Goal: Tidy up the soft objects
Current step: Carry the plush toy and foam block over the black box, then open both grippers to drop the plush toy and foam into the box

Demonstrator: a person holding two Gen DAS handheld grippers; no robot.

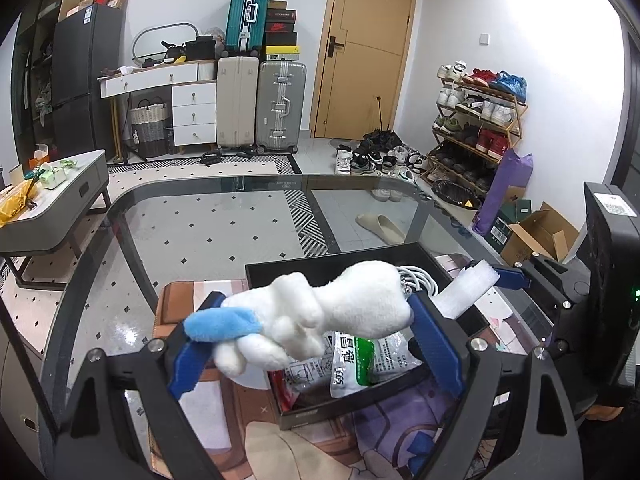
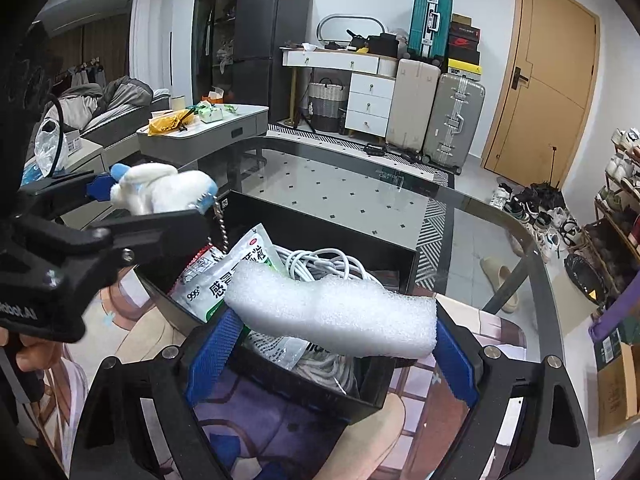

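Note:
My left gripper is shut on a white plush toy with blue ears and holds it above the black box. The toy also shows in the right wrist view, with a bead chain hanging from it. My right gripper is shut on a white foam piece and holds it over the same black box. In the left wrist view the foam is at the box's right side. The box holds medicine packets and a coiled white cable.
The box stands on a printed mat on a glass table. Beyond are a grey coffee table, suitcases, a shoe rack and cardboard boxes on the floor.

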